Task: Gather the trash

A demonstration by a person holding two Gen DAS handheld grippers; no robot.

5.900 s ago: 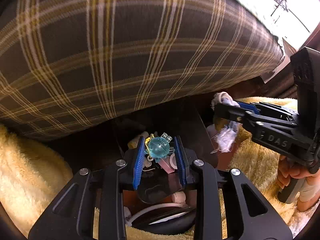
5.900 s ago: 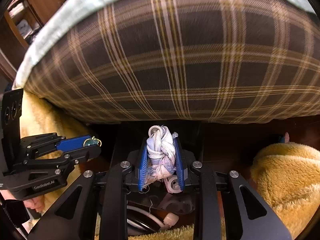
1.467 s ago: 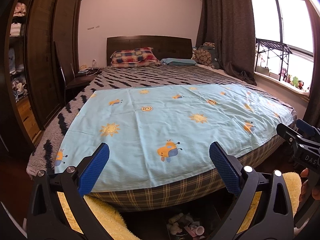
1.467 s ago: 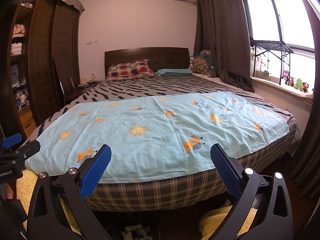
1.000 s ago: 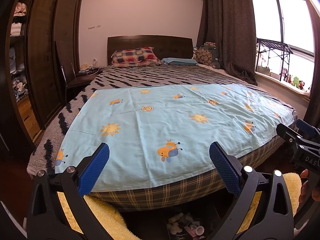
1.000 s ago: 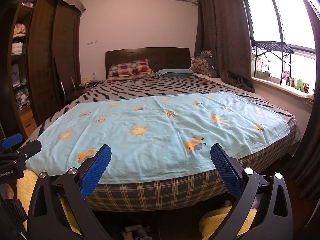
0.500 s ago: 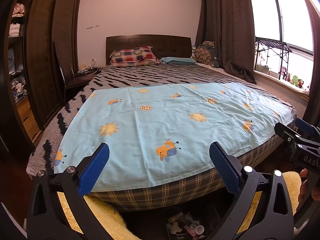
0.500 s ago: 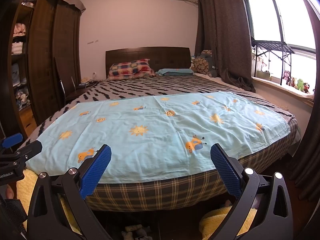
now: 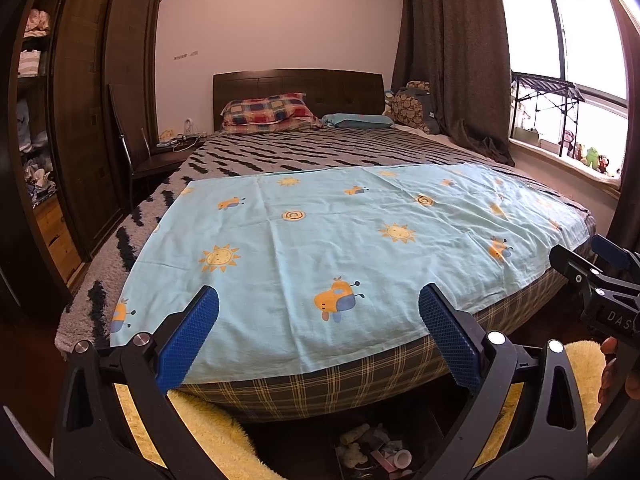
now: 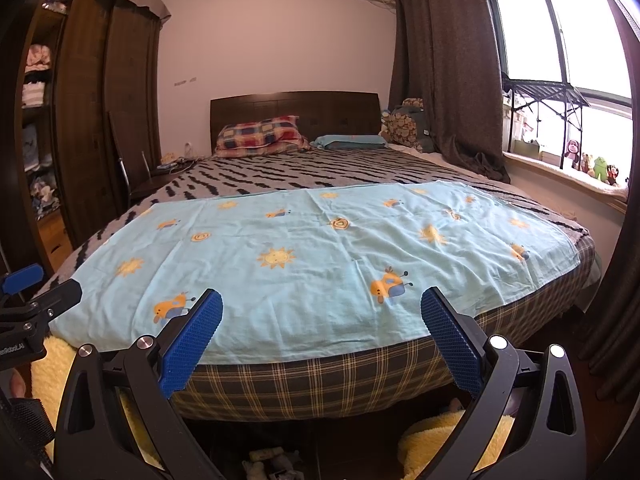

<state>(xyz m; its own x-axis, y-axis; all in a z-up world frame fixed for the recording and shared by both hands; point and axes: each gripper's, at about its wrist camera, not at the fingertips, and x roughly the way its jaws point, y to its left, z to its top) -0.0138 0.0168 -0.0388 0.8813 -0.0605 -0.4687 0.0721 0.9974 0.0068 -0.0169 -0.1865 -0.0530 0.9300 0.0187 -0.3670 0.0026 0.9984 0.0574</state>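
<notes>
Trash pile (image 9: pixel 372 454) at foot of bed (image 9: pixel 320 396) cut off by lower edge, partly masked by fingers (image 9: pixel 186 340); items too small to identify. Right gripper (image 9: pixel 596 280) cropped at frame edge. Left gripper (image 10: pixel 28 300) likewise cropped. Shelf contents (image 10: pixel 36 60) indistinct.

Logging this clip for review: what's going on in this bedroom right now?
A person holds a pair of tongs in each hand, both raised and facing the bed. The left tongs and the right tongs are wide open and hold nothing. Below, at the foot of the bed, a bin on the floor holds a pile of small bits of trash. No trash shows on the blue sheet. Yellow fluffy rugs lie on either side of the bin.
</notes>
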